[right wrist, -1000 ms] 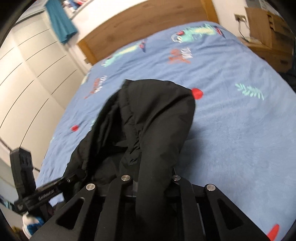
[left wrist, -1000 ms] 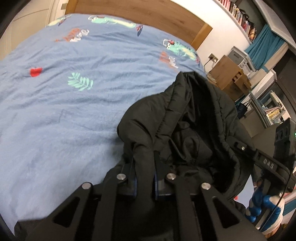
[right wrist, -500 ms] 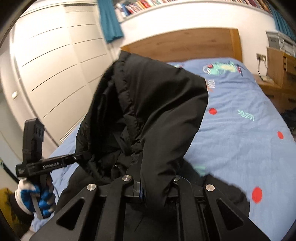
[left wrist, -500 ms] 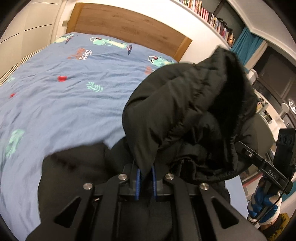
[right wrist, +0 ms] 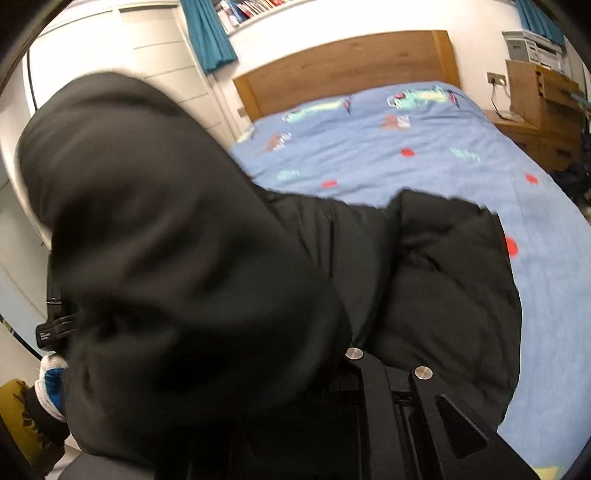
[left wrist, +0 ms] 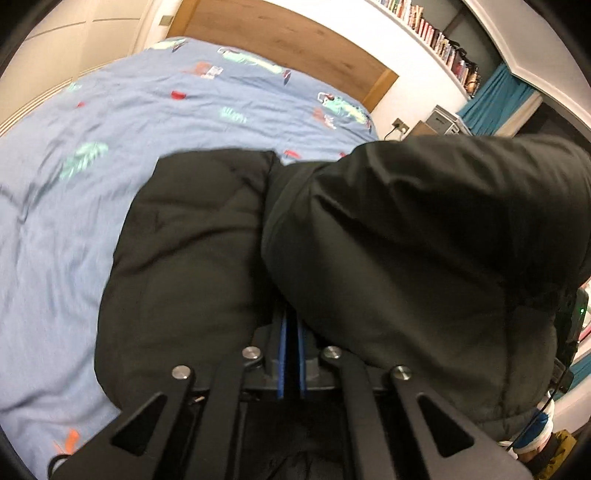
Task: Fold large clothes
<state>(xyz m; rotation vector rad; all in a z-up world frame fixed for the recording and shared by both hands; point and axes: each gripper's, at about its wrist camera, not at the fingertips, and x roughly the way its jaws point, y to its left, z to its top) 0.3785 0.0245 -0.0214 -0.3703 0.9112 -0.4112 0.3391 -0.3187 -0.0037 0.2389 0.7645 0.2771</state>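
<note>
bed (left wrist: 110,155), blue printed cover | oak headboard (right wrist: 343,70) | teal curtain (right wrist: 208,33)

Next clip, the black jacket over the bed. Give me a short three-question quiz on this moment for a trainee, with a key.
1. True or false: the black jacket lies flat and fully folded on the blue bedspread.
2. What is the left gripper doing? A) hanging open over the bed B) shut on jacket fabric C) gripping the wooden headboard
3. Fill in: in the right wrist view, the right gripper's fingertips are hidden by the ____.

Key
1. False: part of it bulges up between the grippers, while another part rests on the bedspread.
2. B: its blue pads sit close together with fabric running into them.
3. Jacket.
</note>
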